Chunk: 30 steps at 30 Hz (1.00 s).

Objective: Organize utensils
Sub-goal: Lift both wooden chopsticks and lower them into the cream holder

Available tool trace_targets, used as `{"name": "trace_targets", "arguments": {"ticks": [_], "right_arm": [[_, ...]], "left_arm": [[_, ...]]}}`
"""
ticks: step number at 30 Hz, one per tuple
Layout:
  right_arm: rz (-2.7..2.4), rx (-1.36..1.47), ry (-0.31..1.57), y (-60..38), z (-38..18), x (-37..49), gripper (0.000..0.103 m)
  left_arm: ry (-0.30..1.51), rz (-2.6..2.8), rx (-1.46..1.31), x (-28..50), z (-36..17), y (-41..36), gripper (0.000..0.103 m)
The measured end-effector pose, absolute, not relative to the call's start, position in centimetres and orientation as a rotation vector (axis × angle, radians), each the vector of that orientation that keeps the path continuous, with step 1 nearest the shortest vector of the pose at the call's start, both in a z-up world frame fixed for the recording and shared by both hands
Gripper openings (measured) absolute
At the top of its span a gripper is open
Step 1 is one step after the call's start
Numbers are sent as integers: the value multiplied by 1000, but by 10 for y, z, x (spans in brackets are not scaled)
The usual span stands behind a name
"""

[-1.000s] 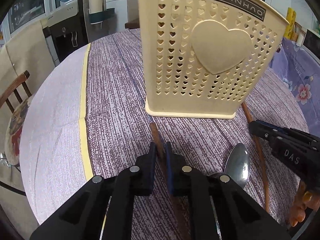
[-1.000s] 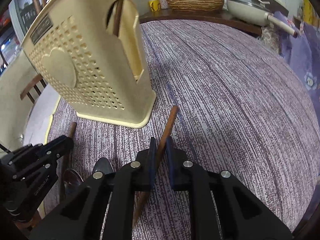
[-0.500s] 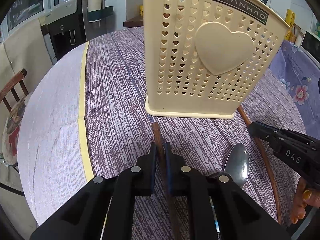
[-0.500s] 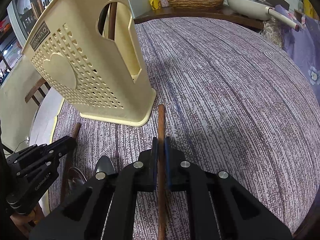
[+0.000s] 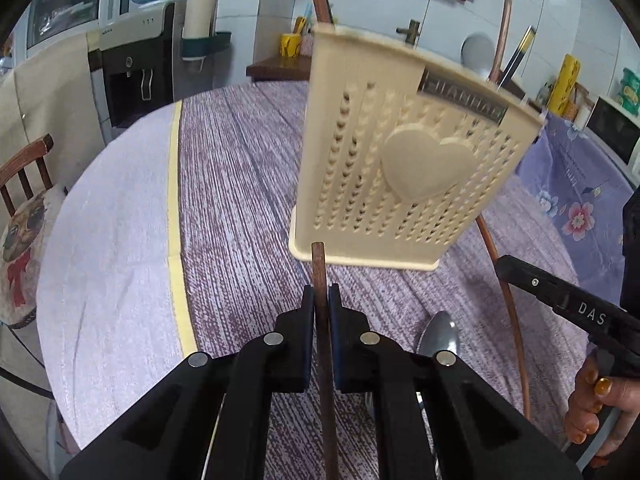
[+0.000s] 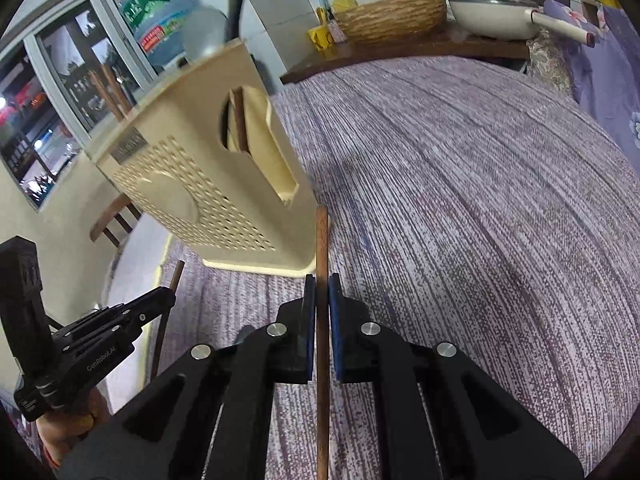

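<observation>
Left gripper [image 5: 318, 300] clamping one brown chopstick [image 5: 320, 280], right gripper [image 6: 319, 296] another [image 6: 322, 248]; cream utensil holder [image 5: 404, 152] directly ahead, spoon [image 5: 438, 334] alongside on surface [image 5: 224, 184].

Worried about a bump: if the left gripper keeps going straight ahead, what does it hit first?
Probably the cream utensil holder: the left gripper, shut on a brown chopstick, points at its base, though depth is unclear.

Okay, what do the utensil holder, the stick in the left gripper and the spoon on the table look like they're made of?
Utensil holder: probably cream plastic, matte, with moulded heart-shaped holes and a raised heart. Stick in the left gripper: looks like dark brown wood, dull, with a square-cut end, likely a chopstick. Spoon: metal, probably steel, grey and shiny.
</observation>
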State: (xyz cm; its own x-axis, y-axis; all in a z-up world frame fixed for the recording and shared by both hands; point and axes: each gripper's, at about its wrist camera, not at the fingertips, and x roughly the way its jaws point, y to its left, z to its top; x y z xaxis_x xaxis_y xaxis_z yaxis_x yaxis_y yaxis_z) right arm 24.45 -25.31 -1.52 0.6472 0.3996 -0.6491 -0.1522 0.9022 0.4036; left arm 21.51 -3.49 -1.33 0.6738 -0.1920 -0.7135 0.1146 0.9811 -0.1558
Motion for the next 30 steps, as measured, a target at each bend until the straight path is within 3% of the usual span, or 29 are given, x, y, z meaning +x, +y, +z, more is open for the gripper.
{"name": "trace_targets", "arguments": {"ticks": [13, 30], "right_arm": [[454, 290, 580, -264, 62, 188, 8], [508, 173, 477, -257, 100, 157, 7]], "left_arm": [[607, -207, -170, 178, 57, -15, 8], [472, -242, -164, 143, 97, -12, 8]]}}
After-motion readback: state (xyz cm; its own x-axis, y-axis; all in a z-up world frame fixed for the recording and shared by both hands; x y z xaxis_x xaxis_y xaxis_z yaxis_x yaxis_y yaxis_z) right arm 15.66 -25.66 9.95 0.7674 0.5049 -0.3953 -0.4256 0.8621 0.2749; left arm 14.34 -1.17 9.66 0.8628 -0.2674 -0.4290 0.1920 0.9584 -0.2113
